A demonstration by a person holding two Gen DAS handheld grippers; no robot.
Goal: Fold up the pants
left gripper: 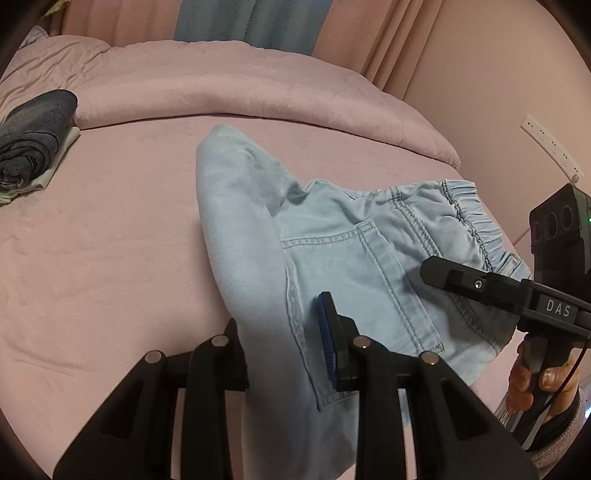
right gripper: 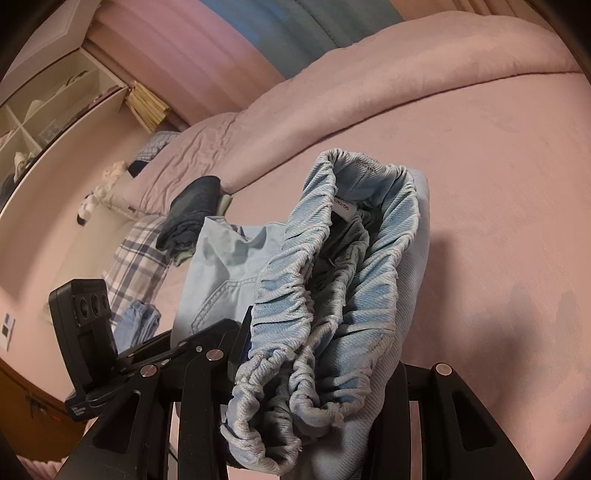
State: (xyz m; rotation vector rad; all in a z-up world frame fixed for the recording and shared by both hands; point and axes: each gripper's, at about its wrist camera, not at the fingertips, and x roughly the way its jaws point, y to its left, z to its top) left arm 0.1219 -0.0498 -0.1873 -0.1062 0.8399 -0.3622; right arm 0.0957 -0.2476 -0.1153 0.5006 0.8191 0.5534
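Left wrist view. The left gripper (left gripper: pixel 284 350) was clamped on a fold of the light blue denim pants with elastic waistband (left gripper: pixel 332 236); its jaws stood close together, a blue pad (left gripper: pixel 328 343) pressed to the cloth. The pants hung from the grip, with the far end resting on the pink quilted bed cover (left gripper: pixel 110 229), back pocket and stitched seams facing up. At right, the right gripper (left gripper: pixel 436 267) reached across the waistband end, held by a hand (left gripper: pixel 532 380) around its handle. A folded stack of dark grey clothing (left gripper: pixel 33 136) lay well apart at the left edge. Pink and blue curtains (left gripper: pixel 251 22) hung behind the bed, and a white socket strip (left gripper: pixel 550 147) sat on the wall.

Right wrist view. The right gripper (right gripper: pixel 317 373) was closed on the gathered waistband, whose bunched elastic filled the gap between its fingers and hid the pads. The left gripper (right gripper: pixel 207 334) appeared at lower left, gripping the same garment. Beyond lay a plaid cloth (right gripper: pixel 136 262), the dark stack and white shelving (right gripper: pixel 44 110).
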